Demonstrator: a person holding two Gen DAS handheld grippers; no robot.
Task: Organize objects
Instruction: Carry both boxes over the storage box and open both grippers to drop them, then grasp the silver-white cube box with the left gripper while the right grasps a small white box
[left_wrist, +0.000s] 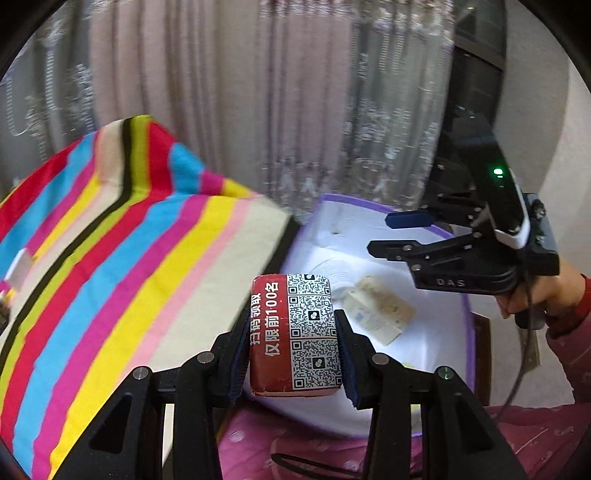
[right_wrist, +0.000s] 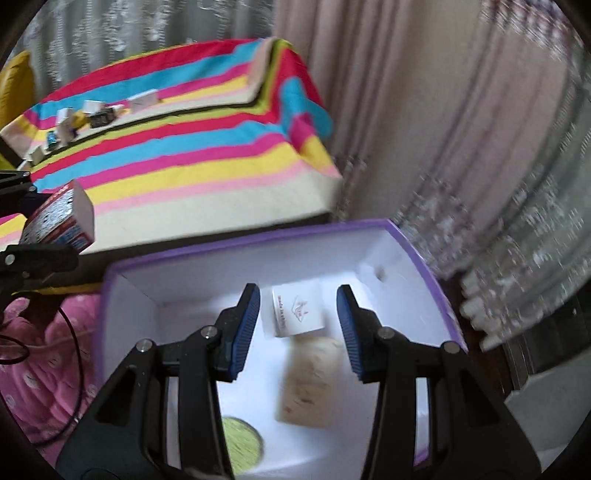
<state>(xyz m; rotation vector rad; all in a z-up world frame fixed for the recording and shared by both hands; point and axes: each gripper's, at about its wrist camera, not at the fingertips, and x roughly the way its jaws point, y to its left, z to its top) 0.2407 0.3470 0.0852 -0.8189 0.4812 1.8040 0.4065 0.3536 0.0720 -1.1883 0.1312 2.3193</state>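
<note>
**Two Grippers Over a Purple-Rimmed Box**

Two hand-held grippers were seen above a white box with a purple rim (right_wrist: 258, 236), which stood beside a table draped in a striped cloth (left_wrist: 110, 258). The left gripper (left_wrist: 293, 354) was clamped on a small red packet printed with QR codes (left_wrist: 295, 332), its blue pads pressed against both long sides; the packet was held in the air near the box's edge (partly over the pink fabric (left_wrist: 251, 443) below). The right gripper (right_wrist: 299, 325) was held over the box's interior with its jaws parted and nothing between them. On the box floor, a small white carton (right_wrist: 295, 314) and a beige packet (right_wrist: 310, 384) were seen lying close together, with a round green item (right_wrist: 242, 446) nearer the camera. Several small boxes (right_wrist: 85, 114) were lined up on the far part of the cloth. A hand (left_wrist: 546, 299) in a red sleeve was wrapped around the right gripper's handle.
</note>
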